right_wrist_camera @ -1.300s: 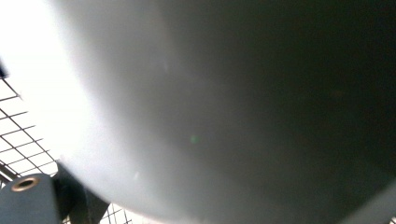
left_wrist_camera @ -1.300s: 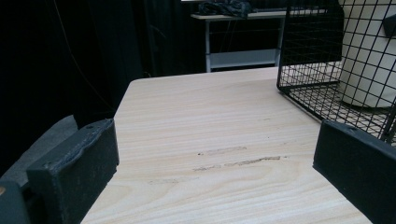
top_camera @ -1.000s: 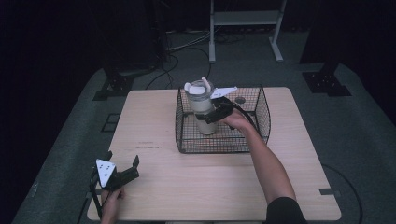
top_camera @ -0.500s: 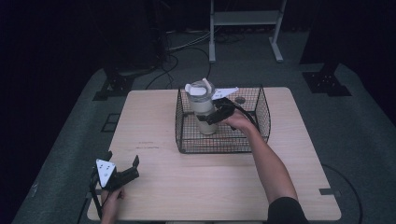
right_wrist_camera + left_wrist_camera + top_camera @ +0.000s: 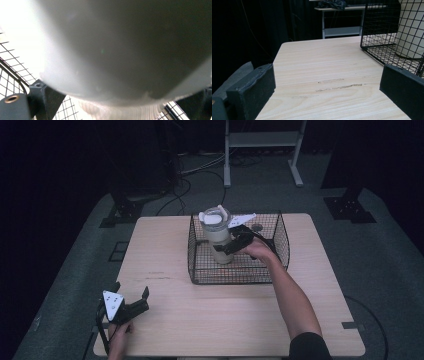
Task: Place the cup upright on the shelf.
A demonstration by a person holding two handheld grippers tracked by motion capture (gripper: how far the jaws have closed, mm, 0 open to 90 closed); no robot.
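Gripping the white cup [image 5: 218, 237] inside the wire basket [image 5: 280, 227] at 12 o'clock on the table [image 5: 225, 315], the right gripper [image 5: 231, 245] is clamped on its side. Judging by this, 1 placing or lifting step is underway; next calls for a steady vertical move. The left gripper [image 5: 131, 301] rests apart at 7 o'clock.

A pale, off-white container [image 5: 218, 239] with a clear lid stands upright inside the black wire basket [image 5: 200, 265], clamped between the 2 jaws of my right hand-held gripper [image 5: 231, 245]. It sits just ahead of that hand-held gripper, well apart from my left hand-held gripper [image 5: 131, 306], toward the basket's left half.
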